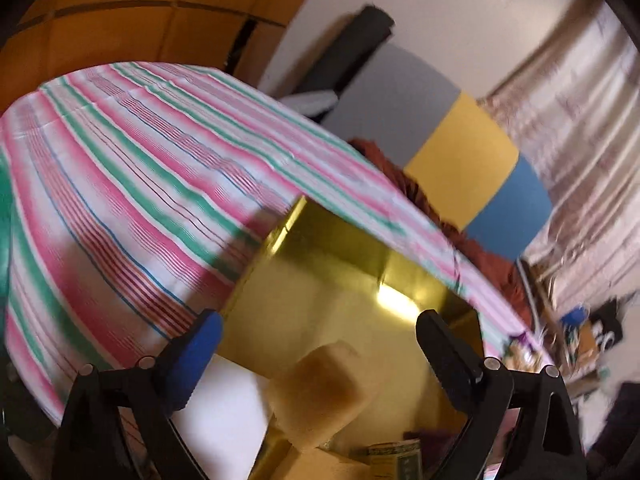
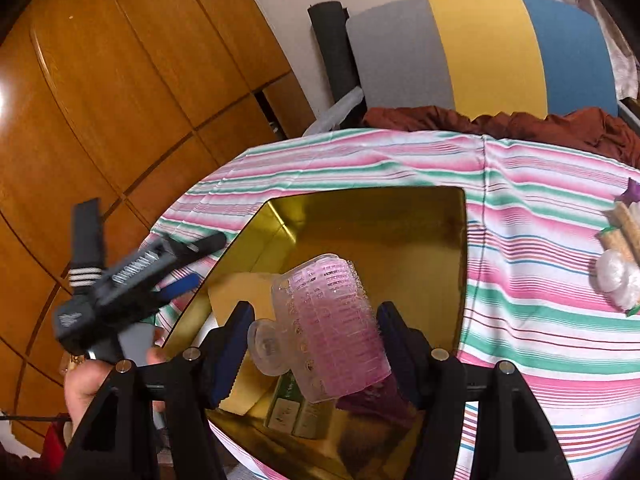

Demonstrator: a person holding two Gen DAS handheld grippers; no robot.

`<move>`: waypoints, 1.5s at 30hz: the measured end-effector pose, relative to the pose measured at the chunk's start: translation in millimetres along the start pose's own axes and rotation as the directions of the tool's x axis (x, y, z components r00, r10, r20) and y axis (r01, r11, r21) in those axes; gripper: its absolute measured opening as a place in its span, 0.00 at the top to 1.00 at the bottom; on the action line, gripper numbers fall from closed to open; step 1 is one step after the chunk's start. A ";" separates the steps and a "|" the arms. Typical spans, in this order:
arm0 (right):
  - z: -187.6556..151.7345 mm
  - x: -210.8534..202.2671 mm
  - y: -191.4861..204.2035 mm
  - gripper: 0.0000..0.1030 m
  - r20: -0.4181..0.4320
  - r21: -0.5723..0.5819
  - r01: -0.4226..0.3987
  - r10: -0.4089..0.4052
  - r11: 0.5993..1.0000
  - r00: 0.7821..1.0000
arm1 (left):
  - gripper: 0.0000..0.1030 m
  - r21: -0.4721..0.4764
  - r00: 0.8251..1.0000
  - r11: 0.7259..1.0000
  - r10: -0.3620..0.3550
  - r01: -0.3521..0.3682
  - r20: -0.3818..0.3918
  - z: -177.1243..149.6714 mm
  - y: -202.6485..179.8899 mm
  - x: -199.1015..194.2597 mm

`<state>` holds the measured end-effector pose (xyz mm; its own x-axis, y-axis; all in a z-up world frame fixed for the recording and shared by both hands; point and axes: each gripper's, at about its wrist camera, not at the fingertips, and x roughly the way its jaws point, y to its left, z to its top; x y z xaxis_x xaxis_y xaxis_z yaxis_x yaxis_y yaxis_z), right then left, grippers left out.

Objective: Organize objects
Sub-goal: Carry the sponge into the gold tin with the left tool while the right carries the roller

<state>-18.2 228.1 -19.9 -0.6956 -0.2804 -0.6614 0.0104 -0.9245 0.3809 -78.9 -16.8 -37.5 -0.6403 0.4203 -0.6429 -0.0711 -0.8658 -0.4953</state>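
Note:
A shiny gold box (image 1: pixel 320 264) stands open on the striped tablecloth (image 1: pixel 120 184). My left gripper (image 1: pixel 320 320) is open wide over it. A tan sponge block (image 1: pixel 320 392) sits below and between its blue pads (image 1: pixel 204 344), touching neither. In the right wrist view my right gripper (image 2: pixel 314 320) is shut on a pink hair roller (image 2: pixel 336 320) with a clear clip, held over the gold box (image 2: pixel 360 220). A green packet (image 2: pixel 296 408) and a purple item (image 2: pixel 372 404) lie inside the box. The left gripper (image 2: pixel 202 260), held by a hand (image 2: pixel 88 384), is at the box's left edge.
Several small items, among them cork-coloured pieces and white balls (image 2: pixel 616 272), lie on the cloth at the right. A chair back (image 2: pixel 480 48) in grey, yellow and blue with a brown cloth (image 2: pixel 520 120) stands behind the table. A wooden wardrobe (image 2: pixel 100 100) fills the left.

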 end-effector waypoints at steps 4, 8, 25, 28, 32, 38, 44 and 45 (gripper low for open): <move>8.0 18.5 5.2 0.37 -0.032 -0.018 0.027 -0.028 0.999 0.999 | 0.00 -0.037 0.995 0.998 0.061 -0.058 0.077 7.6 5.3 -21.6; 15.6 42.7 7.0 0.37 -0.073 -0.026 0.066 -0.067 0.998 0.995 | 0.00 -0.012 0.990 0.995 0.099 -0.098 0.104 6.9 5.4 -33.7; 15.3 53.5 -21.3 0.21 -0.113 0.159 0.036 -0.018 0.987 0.993 | 0.00 0.027 0.990 0.992 0.125 -0.127 0.066 -8.1 0.5 -31.4; 16.7 31.4 -24.0 0.21 -0.042 0.166 0.003 0.004 0.986 0.999 | 0.00 0.042 0.991 0.991 0.123 -0.126 0.055 -11.3 -4.7 -30.7; 18.1 4.4 -29.8 0.21 0.032 0.148 0.043 -0.048 0.988 0.998 | 0.00 0.077 0.991 0.989 0.121 -0.125 0.053 -16.8 -16.2 -31.4; 13.0 -29.0 -50.3 0.21 0.097 0.159 0.105 -0.121 0.982 0.988 | 0.00 0.154 0.994 0.982 0.105 -0.108 0.025 -31.4 -41.4 -26.6; -5.6 -49.3 -84.0 0.21 0.104 0.211 0.165 -0.189 0.964 0.976 | 0.00 0.238 0.998 0.969 0.067 -0.064 -0.008 -50.0 -74.7 -23.1; -8.8 -50.5 -88.9 0.21 0.100 0.218 0.171 -0.196 0.961 0.975 | 0.00 0.256 0.998 0.965 0.057 -0.050 -0.018 -54.3 -82.2 -22.6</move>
<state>22.3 322.3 -26.0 -0.7522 -0.0664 -0.6556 -0.2654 -0.8801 0.3937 -17.0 59.5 -14.0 -0.6297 0.3751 -0.6803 -0.2321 -0.9266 -0.2960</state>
